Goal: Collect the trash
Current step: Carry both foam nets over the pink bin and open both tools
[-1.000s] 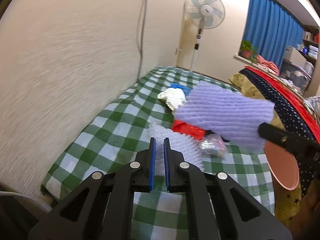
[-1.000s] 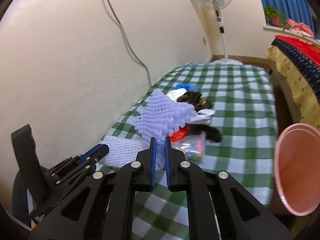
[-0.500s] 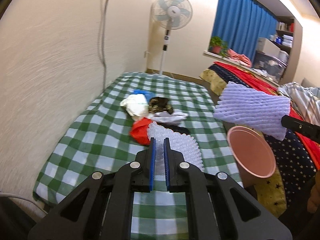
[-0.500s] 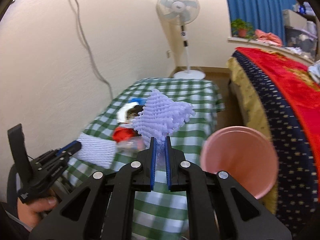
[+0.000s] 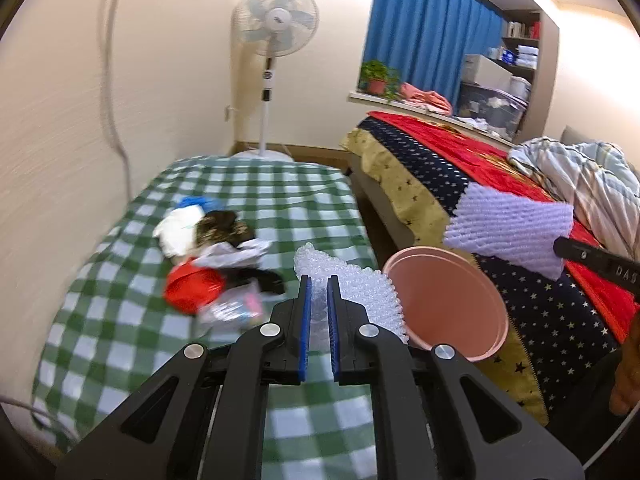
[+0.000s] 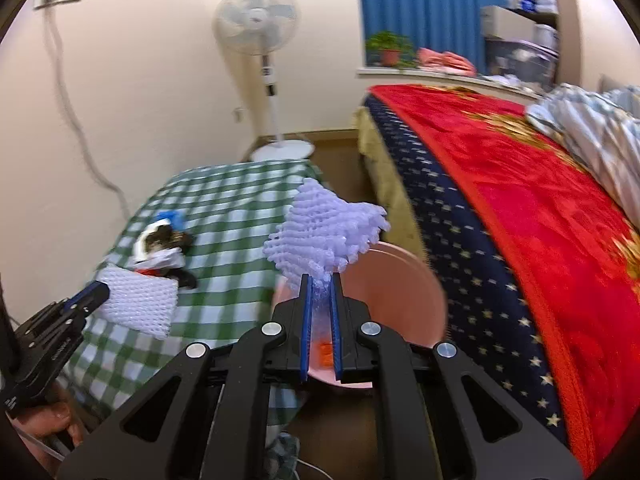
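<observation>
In the left wrist view, my left gripper [image 5: 318, 282] is shut on a white foam net [image 5: 356, 292], held over the right edge of the green checked table [image 5: 280, 200]. Just right of it stands a pink bin [image 5: 444, 300]. My right gripper [image 6: 320, 280] is shut on a purple foam net [image 6: 324, 236], which hangs over the pink bin [image 6: 396, 280] at its near rim. The left gripper [image 6: 96, 292] with the white net [image 6: 138, 304] appears at the lower left of the right wrist view. More trash [image 5: 208, 252] lies piled on the table, including a red wrapper [image 5: 192, 288].
A bed with a red and star-patterned blanket [image 6: 520, 208] runs along the right, close behind the bin. A standing fan [image 5: 274, 40] is at the far end of the table. A cable [image 6: 72, 112] hangs down the wall on the left. A striped quilt [image 5: 592, 184] lies on the bed.
Both grippers have swung right, away from the trash pile and towards the pink bin, each still carrying its foam net. The purple net has come over the bin's rim.
</observation>
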The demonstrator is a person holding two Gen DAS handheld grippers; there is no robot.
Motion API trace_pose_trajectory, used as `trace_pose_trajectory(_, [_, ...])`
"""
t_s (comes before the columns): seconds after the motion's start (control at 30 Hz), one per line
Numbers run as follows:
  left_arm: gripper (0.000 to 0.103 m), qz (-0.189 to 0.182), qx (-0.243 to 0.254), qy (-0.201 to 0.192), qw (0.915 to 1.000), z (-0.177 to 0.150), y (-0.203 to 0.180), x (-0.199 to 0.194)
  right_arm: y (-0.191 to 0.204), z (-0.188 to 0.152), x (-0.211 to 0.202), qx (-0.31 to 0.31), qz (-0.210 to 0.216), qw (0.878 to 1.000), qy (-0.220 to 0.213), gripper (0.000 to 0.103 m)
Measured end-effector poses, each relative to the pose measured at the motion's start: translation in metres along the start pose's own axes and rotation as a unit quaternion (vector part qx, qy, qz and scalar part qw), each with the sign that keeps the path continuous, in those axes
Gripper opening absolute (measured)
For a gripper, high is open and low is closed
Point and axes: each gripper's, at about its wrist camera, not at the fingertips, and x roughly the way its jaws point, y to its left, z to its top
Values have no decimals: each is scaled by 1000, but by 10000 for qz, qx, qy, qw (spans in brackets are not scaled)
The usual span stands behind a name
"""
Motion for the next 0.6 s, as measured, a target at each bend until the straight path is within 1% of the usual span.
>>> trace_pose_trajectory(0.07, [8,-77,72,2,9999,5,-12,8,-6,-1,2,26,-275,9996,-54,9])
trace_pose_trajectory(0.2, [8,-225,224,59,9995,14,-35,32,-18,-4,14,84,-553,9984,-10,9])
trace_pose_trajectory(0.33, [8,-325,357,176,9987,18,-54,55,-29,-8,28,216,-687,9974,73,9])
trace_pose_trajectory(0.47, [8,-408,470,332,9975,18,-71,78,-38,-10,43,358,-736,9965,177,9])
trace_pose_trajectory(0.6, [8,-468,587,465,9961,16,-85,99,-43,-11,49,448,-762,9958,236,9])
